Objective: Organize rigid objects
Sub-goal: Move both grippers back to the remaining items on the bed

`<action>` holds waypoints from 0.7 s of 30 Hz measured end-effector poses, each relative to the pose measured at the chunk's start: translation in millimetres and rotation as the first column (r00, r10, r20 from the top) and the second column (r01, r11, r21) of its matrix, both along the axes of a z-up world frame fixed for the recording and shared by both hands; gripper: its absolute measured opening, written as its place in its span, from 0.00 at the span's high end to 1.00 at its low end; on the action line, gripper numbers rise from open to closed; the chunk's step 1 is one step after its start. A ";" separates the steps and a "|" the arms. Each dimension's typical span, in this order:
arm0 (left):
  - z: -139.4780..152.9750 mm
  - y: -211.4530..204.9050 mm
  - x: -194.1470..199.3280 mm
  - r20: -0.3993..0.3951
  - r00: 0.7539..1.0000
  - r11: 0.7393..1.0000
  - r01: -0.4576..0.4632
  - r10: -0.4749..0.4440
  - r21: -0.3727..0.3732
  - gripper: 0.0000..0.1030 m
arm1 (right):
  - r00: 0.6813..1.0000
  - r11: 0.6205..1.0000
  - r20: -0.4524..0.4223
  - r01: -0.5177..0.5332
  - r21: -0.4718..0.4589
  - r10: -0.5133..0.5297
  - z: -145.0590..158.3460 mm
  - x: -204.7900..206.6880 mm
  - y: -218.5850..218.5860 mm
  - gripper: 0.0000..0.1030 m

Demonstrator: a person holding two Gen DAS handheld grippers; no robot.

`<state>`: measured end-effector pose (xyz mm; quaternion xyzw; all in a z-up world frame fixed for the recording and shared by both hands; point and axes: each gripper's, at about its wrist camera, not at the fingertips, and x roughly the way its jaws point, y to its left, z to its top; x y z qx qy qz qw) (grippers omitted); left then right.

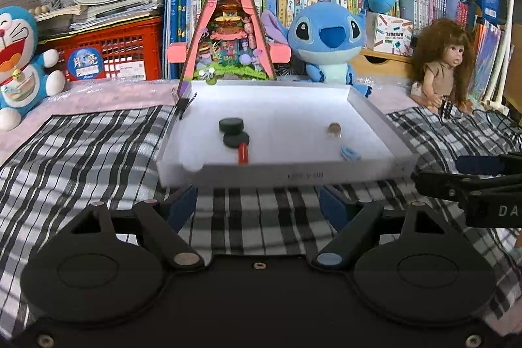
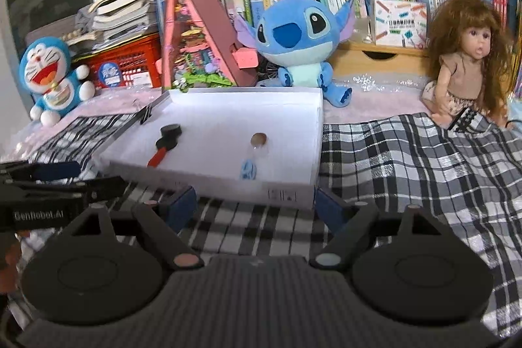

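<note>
L gripper point(image 1: 257, 204): jaws wide apart, nothing btwn, just short of tray's near wall.
R gripper point(image 2: 256, 206): same, spread wide, empty, near wall just ahead.
White tray point(image 1: 293, 176): on plaid cloth point(image 1: 81, 145).
In tray, left: two black discs point(image 1: 233, 131) touching, red piece point(image 1: 243, 154) beside.
In tray, right: brown disc point(image 1: 334, 128), blue clip point(image 1: 350, 154).
Behind: Stitch plush point(image 1: 326, 41), doll point(image 1: 445, 67).

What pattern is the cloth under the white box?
A black, white and grey plaid cloth, seen best in the right wrist view beside the box.
</note>
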<state>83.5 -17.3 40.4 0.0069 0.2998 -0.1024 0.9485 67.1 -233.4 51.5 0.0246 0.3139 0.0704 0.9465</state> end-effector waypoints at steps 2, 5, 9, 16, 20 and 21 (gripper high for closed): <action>-4.5 2.4 -9.1 0.008 1.000 1.000 -0.007 0.007 0.009 0.21 | 1.000 1.000 0.018 -0.009 -0.019 0.010 -2.6 -11.0 1.8 0.14; -10.4 4.6 -20.8 0.021 1.000 1.000 -0.012 0.011 0.028 0.21 | 0.999 0.999 0.037 -0.022 -0.039 0.024 -7.6 -25.1 4.1 0.12; -18.4 5.1 -35.4 0.035 0.999 0.998 -0.007 0.005 0.055 0.20 | 0.997 0.997 0.054 -0.044 -0.056 0.047 -15.6 -41.9 7.4 0.10; -28.6 3.6 -59.1 0.075 0.997 0.998 0.008 -0.014 0.070 0.19 | 0.993 0.995 0.089 -0.070 -0.074 0.077 -28.2 -69.6 15.7 0.05; -34.7 3.7 -69.4 0.086 0.996 0.996 0.007 -0.014 0.085 0.19 | 0.990 0.993 0.106 -0.080 -0.086 0.089 -32.8 -79.8 19.3 0.02; -36.2 4.2 -71.0 0.083 0.996 0.996 0.006 -0.013 0.084 0.18 | 0.990 0.993 0.107 -0.082 -0.090 0.091 -34.2 -81.5 20.0 0.02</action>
